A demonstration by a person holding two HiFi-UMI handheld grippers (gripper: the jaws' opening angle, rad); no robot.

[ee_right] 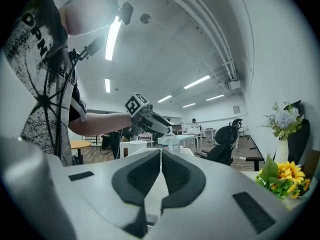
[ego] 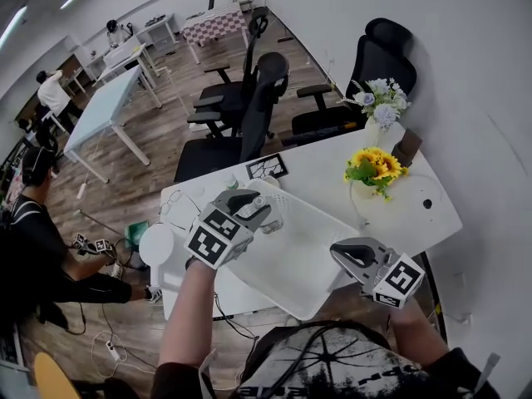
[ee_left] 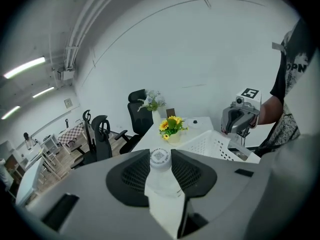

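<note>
My left gripper (ego: 256,209) is shut on a clear plastic bottle (ego: 269,220) and holds it above the near left part of a white perforated basket (ego: 312,260). In the left gripper view the bottle's white cap (ee_left: 160,156) sits between the dark pads of the left gripper (ee_left: 161,173). At the basket's right side, my right gripper (ego: 339,253) hangs shut with nothing in it. In the right gripper view the right gripper (ee_right: 160,170) has its pads pressed together, and the left gripper (ee_right: 144,115) with the bottle (ee_right: 169,141) shows beyond them.
The white table (ego: 416,223) carries a pot of sunflowers (ego: 376,166), a vase of pale flowers (ego: 381,102), a marker card (ego: 268,168) and a round white lid (ego: 155,243). Black office chairs (ego: 249,106) stand behind it. A person (ego: 33,239) crouches on the floor at left.
</note>
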